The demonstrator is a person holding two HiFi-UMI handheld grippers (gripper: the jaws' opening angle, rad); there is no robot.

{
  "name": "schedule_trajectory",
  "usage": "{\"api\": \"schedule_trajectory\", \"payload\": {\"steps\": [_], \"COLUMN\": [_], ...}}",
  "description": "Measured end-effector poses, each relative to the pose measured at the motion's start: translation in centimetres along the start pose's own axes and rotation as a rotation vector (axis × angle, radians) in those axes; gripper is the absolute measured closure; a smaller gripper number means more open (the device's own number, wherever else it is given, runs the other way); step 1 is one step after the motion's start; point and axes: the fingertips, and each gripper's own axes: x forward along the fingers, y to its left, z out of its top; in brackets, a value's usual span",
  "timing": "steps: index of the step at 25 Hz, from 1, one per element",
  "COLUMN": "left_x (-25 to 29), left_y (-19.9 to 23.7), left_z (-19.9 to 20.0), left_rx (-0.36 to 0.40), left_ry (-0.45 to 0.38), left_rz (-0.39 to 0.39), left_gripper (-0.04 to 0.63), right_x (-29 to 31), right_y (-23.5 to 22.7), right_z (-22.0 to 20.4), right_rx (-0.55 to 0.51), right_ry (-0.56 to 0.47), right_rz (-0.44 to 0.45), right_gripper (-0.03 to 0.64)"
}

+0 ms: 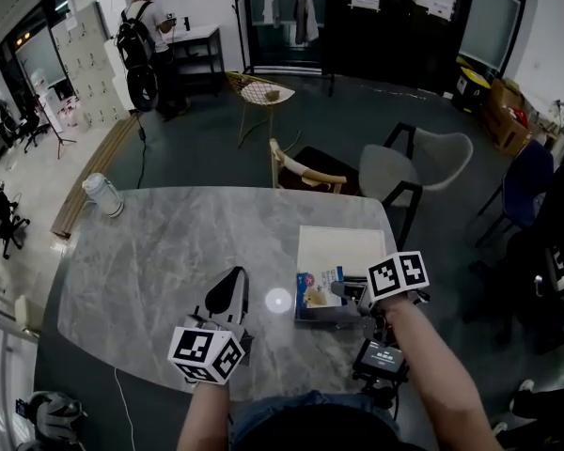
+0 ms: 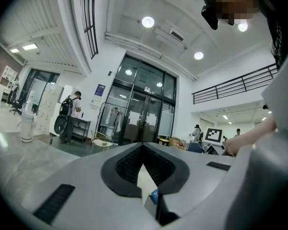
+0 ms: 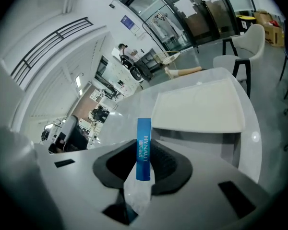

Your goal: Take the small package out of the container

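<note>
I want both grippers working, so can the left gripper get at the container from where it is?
Probably yes. Only bare table lies between the left gripper and the container, though the right gripper, shut on a small package, crowds its near edge.

Lower end of small package (image 3: pixel 143 145) hidden between right gripper (image 3: pixel 145 163) jaws.

Grey left gripper (image 1: pixel 233 275), black-white marker cube (image 1: pixel 205 353)
</note>
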Motion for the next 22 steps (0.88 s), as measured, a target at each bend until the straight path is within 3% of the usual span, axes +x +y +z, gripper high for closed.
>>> {"api": "schedule_trajectory", "payload": {"steps": [8,12,18,22], "left_x": [1.6,1.9,1.9,1.6], "left_y": [-0.9,-1.6,-2.3,-2.9], "left_z": [2.6,2.7,3.4,2.7], "left_rx": [0.042,0.051,0.062,0.059], "left_ry": [-0.049,-0.055,-0.06,-0.046], "left_rz": [-0.033,-0.047,-0.068,-0.079], "left_gripper": [0.583,0.583,0.583,0.583], "right_x": [-4.0,-6.1,-10.2,-12.3], "right_y": [2.9,4.6,7.4,8.3], "right_z": [2.7,2.8,4.6,4.3], "right_rx": [-0.129,-0.152,-0.351,-0.516], "right_ry": [-0.171,-0.319,-0.608,-0.805], "right_rz": [0.009,0.077,0.156,0.146], "right_gripper": [0.518,0.518,0.518,0.518]}}
